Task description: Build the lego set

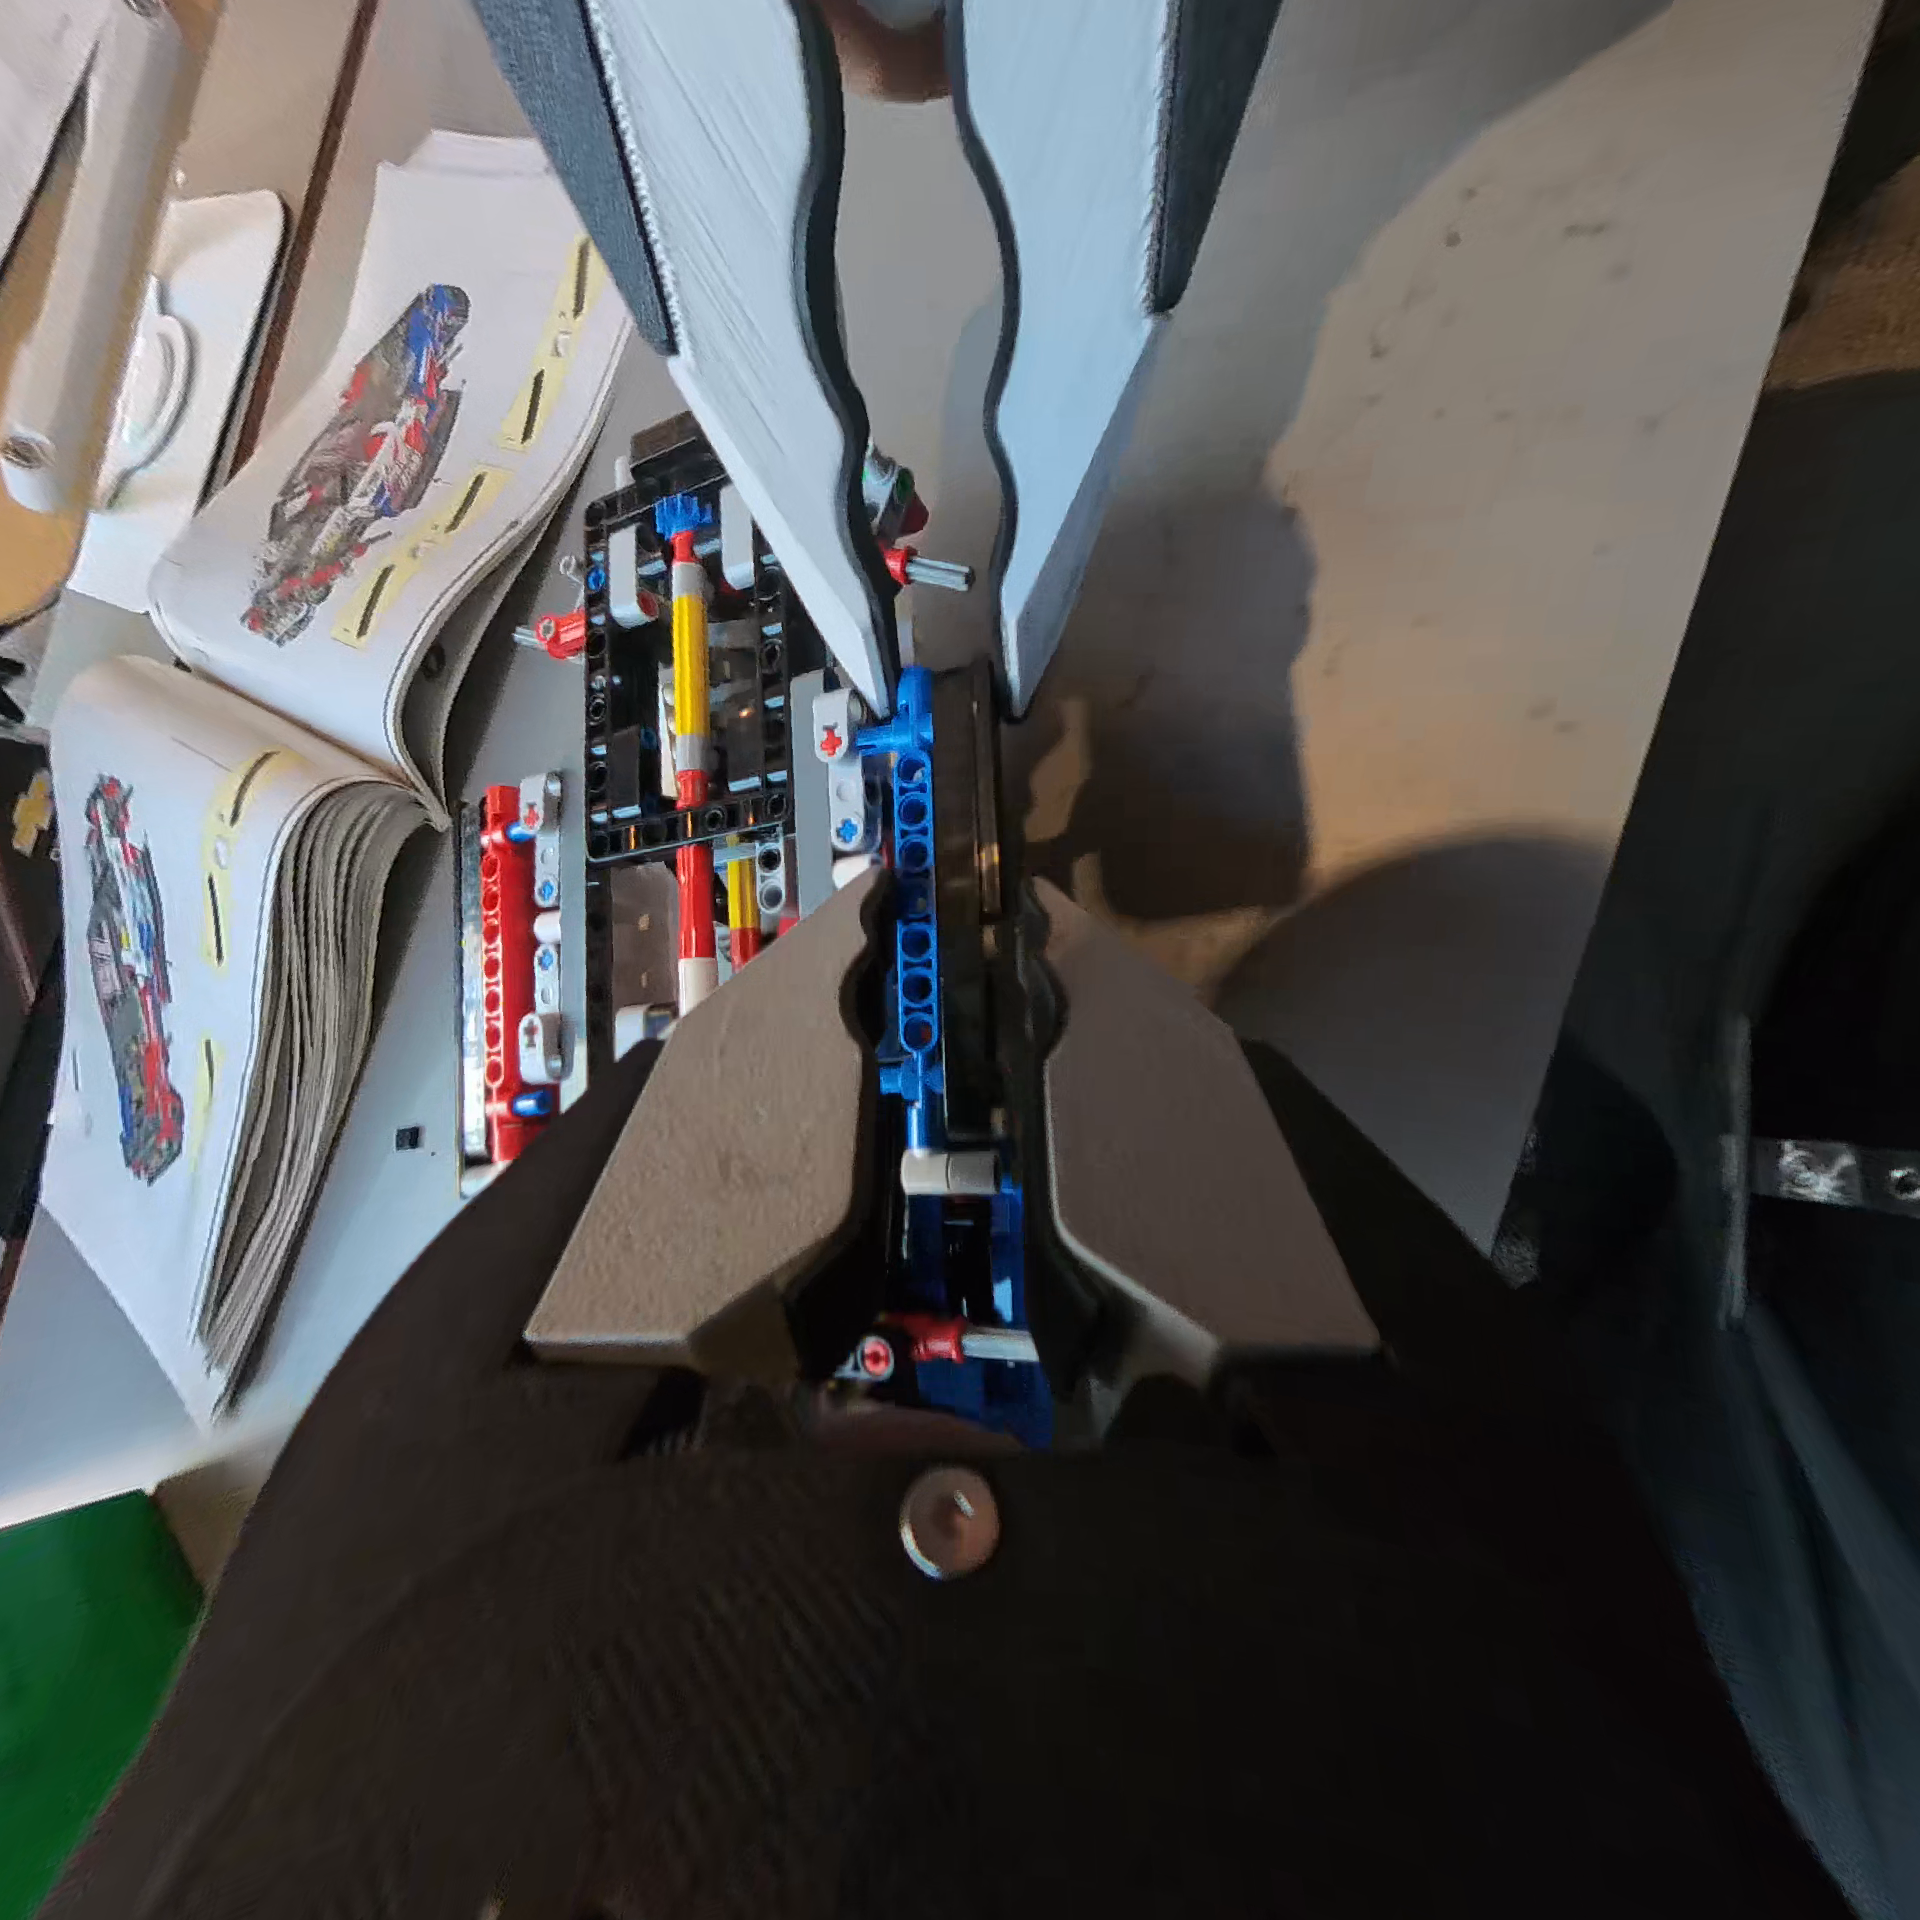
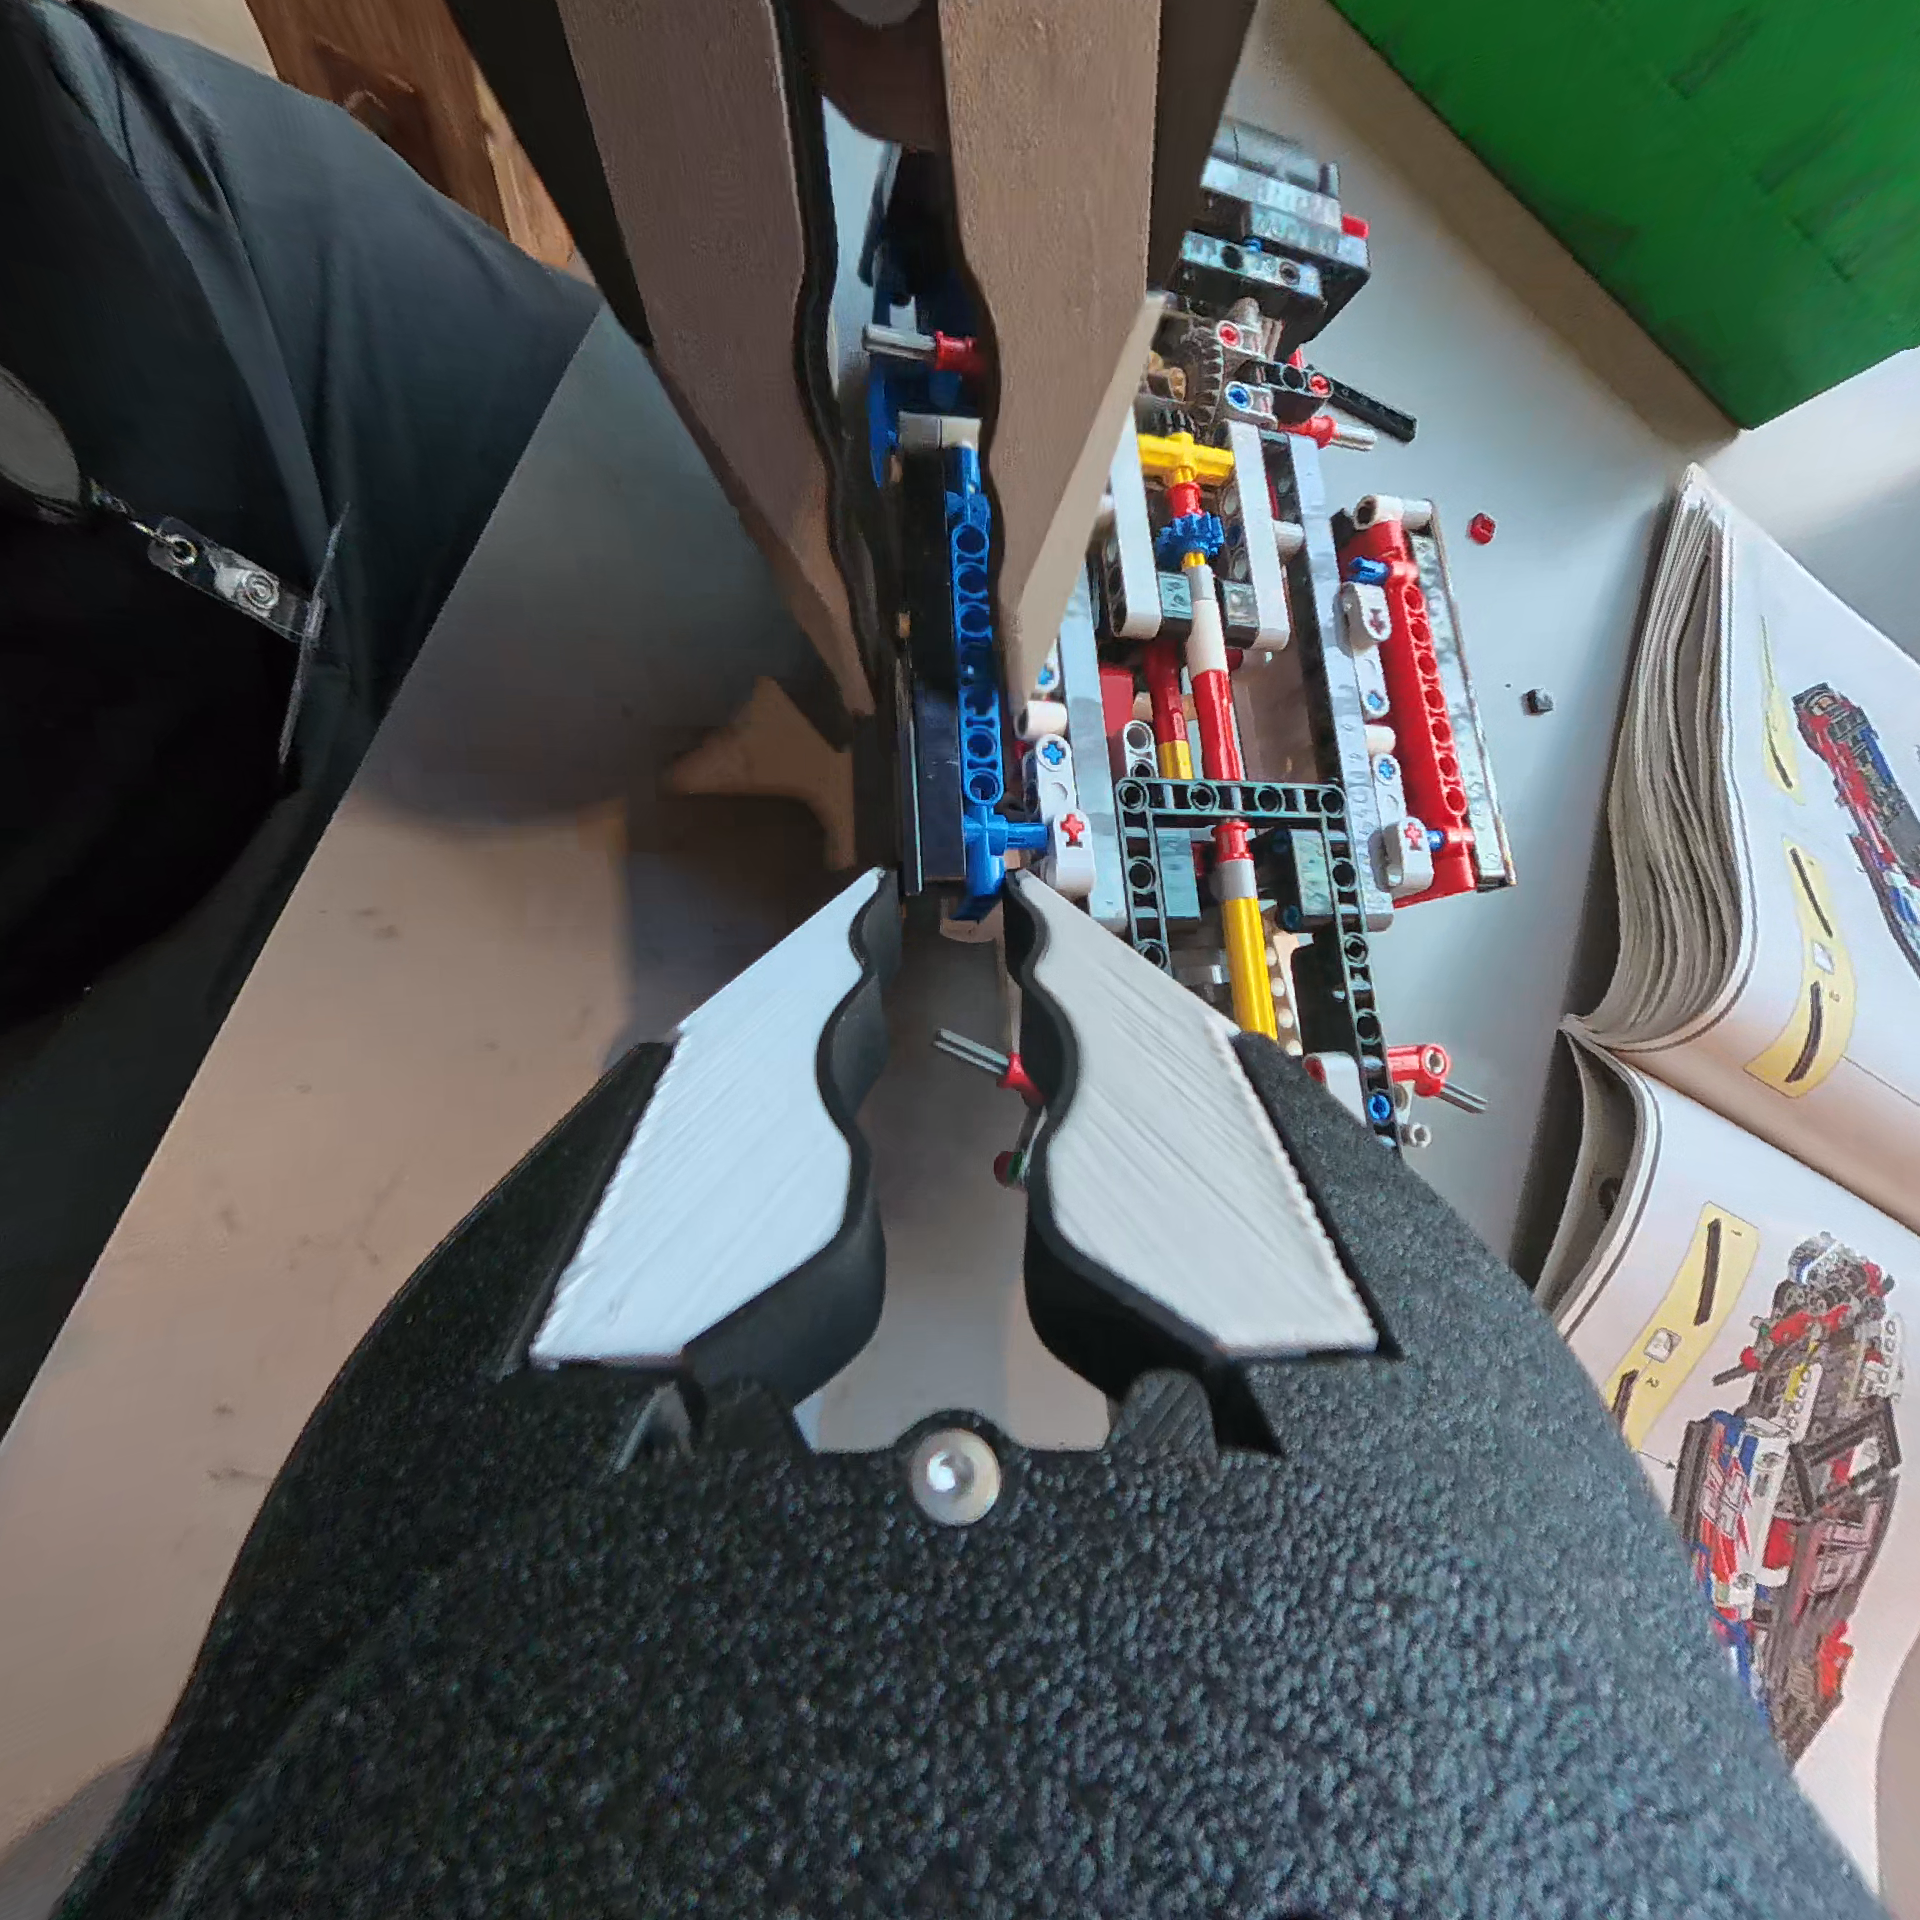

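Observation:
A partly built lego chassis (image 1: 686,675) of black, grey, red and yellow parts lies on the white table (image 2: 468,987); it also shows in the right wrist view (image 2: 1247,727). Along its near side run a blue holed beam (image 1: 914,935) and a black panel (image 1: 966,810). My left gripper (image 1: 956,883), with tan fingers, is shut on this blue beam and black panel at mid-length. My right gripper (image 2: 948,883), with white fingers, faces it and is shut on the end of the same blue beam (image 2: 975,623) and panel (image 2: 935,769).
An open instruction booklet (image 2: 1766,831) lies beside the chassis, also in the left wrist view (image 1: 312,520). A green box (image 2: 1662,156) stands behind. A person in dark clothes (image 2: 208,416) is at the table edge. Small loose pieces (image 2: 1483,527) lie near the booklet. My left and right fingertips are right by each other.

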The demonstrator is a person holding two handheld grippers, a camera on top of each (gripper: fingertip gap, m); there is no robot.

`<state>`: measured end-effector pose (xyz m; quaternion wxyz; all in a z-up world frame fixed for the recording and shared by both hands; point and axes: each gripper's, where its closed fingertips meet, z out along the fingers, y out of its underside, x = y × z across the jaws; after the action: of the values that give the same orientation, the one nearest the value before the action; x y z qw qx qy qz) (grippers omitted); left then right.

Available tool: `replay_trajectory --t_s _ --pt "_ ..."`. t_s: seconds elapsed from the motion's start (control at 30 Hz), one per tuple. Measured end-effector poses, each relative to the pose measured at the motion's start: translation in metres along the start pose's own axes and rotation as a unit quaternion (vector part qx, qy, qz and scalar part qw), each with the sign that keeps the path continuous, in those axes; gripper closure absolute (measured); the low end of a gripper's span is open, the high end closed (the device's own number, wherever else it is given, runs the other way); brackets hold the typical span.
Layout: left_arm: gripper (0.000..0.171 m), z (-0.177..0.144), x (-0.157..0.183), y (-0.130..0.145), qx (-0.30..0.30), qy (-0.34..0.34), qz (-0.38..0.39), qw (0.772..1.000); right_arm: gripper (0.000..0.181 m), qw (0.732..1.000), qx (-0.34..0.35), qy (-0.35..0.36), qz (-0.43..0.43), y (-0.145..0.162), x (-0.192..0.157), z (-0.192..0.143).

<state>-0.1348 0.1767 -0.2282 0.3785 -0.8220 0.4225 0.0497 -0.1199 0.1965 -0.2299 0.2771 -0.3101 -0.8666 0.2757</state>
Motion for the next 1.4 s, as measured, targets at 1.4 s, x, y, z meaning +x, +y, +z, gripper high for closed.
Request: replay_trajectory --t_s 1.4 --pt "0.139 -0.018 -0.133 0.208 -0.090 -0.084 -0.403 0.907 0.156 0.944 0.130 0.193 0.234 -0.014 -0.019 -0.090"
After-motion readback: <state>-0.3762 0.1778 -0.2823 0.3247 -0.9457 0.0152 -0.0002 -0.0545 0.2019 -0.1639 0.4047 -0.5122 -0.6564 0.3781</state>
